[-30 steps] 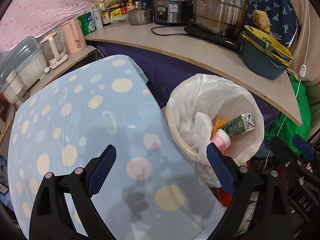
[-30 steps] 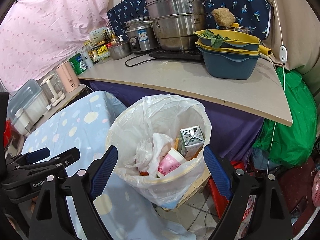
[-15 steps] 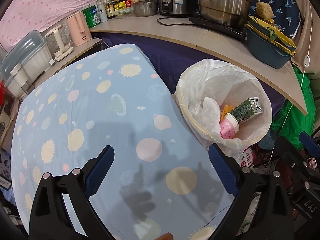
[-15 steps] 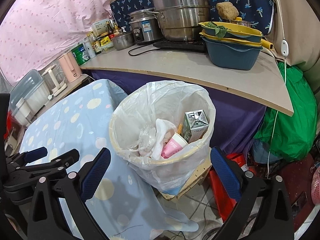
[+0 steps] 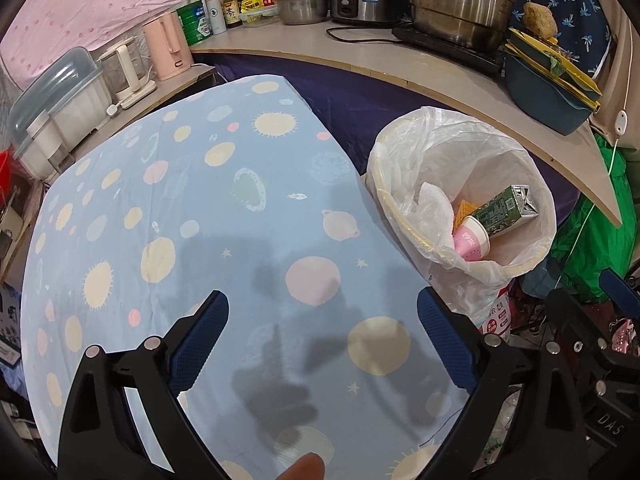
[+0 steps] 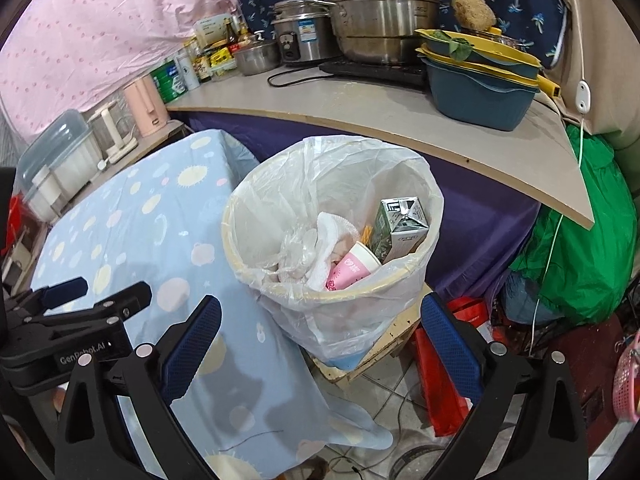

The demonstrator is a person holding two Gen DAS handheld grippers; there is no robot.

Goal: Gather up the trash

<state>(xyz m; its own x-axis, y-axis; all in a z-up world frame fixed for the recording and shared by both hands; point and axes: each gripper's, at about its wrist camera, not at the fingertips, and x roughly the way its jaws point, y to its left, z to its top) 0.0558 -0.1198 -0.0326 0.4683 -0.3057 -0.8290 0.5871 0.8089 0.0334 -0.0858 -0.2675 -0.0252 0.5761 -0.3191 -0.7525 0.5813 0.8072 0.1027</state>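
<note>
A bin lined with a white plastic bag (image 6: 244, 256) (image 5: 396, 216) stands beside the table. Inside lie a green carton (image 6: 400, 224) (image 5: 500, 212), a pink paper cup (image 6: 352, 270) (image 5: 472, 242) and crumpled white plastic (image 6: 316, 240). My right gripper (image 6: 320, 308) hangs open and empty in front of the bin, above its near side. Over the blue spotted tablecloth (image 5: 200, 200) my left gripper (image 5: 322, 308) is open with nothing between its fingers. In the right wrist view the left gripper (image 6: 112, 288) shows at the left edge.
A curved counter (image 6: 360, 112) behind the bin carries steel pots (image 6: 380, 20), a rice cooker, stacked blue and yellow basins (image 6: 480, 92) and bottles. A green bag (image 6: 580, 240) and red items sit on the floor at right. A person's fingertip (image 5: 304, 466) shows at the bottom edge.
Both grippers have drawn back from the bin, which now sits farther off in both views. The right jaws stand a little wider. A fingertip has appeared at the bottom of the left view.
</note>
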